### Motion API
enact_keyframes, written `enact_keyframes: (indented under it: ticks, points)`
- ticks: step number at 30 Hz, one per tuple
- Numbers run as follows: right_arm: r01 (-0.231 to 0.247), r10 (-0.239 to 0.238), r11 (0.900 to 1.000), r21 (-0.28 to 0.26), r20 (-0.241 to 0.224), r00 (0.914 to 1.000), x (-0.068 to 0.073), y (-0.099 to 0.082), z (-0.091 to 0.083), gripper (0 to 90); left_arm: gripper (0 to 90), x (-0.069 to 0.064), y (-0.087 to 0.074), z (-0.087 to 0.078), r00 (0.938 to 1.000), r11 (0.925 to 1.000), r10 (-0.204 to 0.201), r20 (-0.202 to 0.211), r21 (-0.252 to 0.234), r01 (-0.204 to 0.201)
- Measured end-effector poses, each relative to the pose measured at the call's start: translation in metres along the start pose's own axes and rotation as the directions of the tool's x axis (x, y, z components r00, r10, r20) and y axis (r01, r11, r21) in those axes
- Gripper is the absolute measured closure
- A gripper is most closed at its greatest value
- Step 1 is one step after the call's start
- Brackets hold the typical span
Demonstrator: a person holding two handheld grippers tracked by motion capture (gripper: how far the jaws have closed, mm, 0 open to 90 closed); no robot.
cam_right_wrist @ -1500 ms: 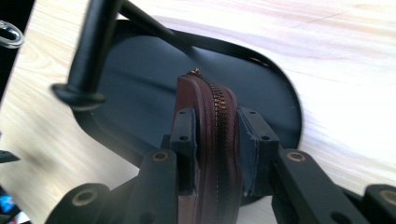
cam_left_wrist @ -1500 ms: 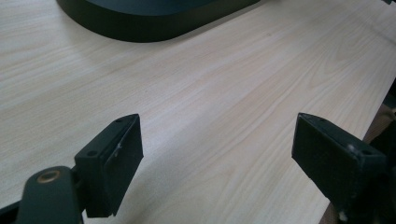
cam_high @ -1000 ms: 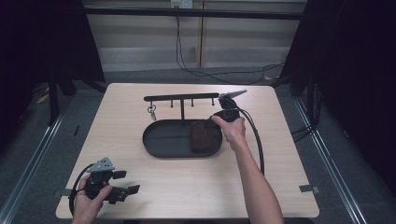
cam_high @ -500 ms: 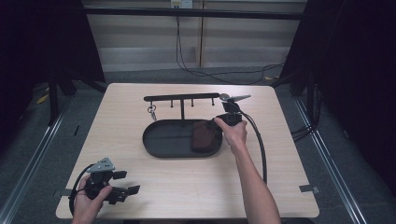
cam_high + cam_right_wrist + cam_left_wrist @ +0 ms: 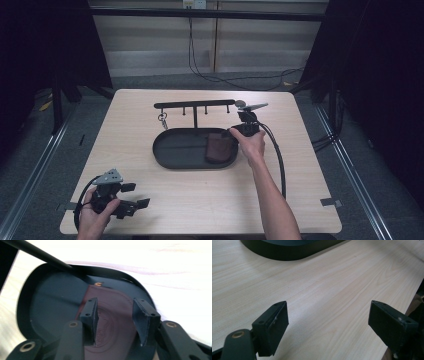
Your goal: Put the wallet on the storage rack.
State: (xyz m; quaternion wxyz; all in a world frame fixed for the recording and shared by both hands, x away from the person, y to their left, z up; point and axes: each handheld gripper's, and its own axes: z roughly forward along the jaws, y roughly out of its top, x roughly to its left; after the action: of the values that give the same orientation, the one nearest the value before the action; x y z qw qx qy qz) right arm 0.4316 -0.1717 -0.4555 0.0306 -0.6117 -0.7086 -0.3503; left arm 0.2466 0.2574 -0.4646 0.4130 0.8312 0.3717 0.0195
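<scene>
Here the right gripper (image 5: 115,320), jaws parted and empty, hangs over the brown pouch (image 5: 216,148) at the right end of the black tray (image 5: 172,150), centre frame. Likely a pickup: lower squarely, straddle it, then close. The left gripper (image 5: 131,204) rests open, lower left

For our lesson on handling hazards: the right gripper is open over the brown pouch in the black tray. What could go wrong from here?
1. The right gripper is open above the brown leather pouch; its jaws might pinch just a fold, so the pouch could slip.
2. The rack's upright post stands close behind the black oval tray; lifting could knock it.
3. The gripper's cable trails over the table and might snag.
</scene>
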Motion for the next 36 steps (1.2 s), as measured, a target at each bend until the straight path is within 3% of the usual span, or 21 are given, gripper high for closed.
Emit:
enact_keyframes:
  ticks: [3, 4, 5, 13, 25, 27, 36]
  points:
    - [0.012, -0.012, 0.9998, -0.015, -0.001, 0.9999, 0.001, 0.0, -0.002, 49.1, 16.4, 0.0, 0.0, 0.0, 1.0, 1.0, 0.001, 0.0, -0.001, -0.001]
    - [0.023, -0.023, 0.9996, -0.016, 0.003, 0.9997, 0.002, 0.0, -0.004, 39.5, 16.4, 0.0, 0.0, -0.001, 1.0, 1.0, -0.006, 0.003, -0.006, 0.006]
    - [0.028, -0.027, 0.9995, -0.014, 0.007, 0.9996, 0.003, 0.0, -0.005, 36.9, 16.4, 0.001, 0.0, -0.002, 1.0, 0.9999, -0.01, 0.001, -0.013, 0.01]
    - [0.073, -0.072, 0.9941, -0.08, 0.022, 0.9972, 0.002, -0.004, -0.024, 21.7, 16.4, 0.002, 0.0, -0.002, 0.9997, 0.9996, -0.02, -0.011, -0.019, 0.019]
    - [0.143, -0.141, 0.9818, -0.125, 0.02, 0.9897, 0.007, -0.022, -0.052, 15.6, 16.4, 0.003, 0.0, 0.0, 0.9993, 0.9995, -0.027, -0.027, -0.014, 0.027]
    - [0.155, -0.151, 0.9806, -0.12, 0.043, 0.9876, 0.008, -0.027, -0.054, 13.8, 16.7, 0.003, 0.0, 0.0, 0.9991, 0.9993, -0.034, -0.027, -0.016, 0.033]
    - [0.197, -0.191, 0.9691, -0.149, 0.052, 0.9802, 0.007, -0.051, -0.07, 15.7, 16.9, 0.004, 0.0, 0.0, 0.9984, 0.9986, -0.049, -0.027, -0.024, 0.048]
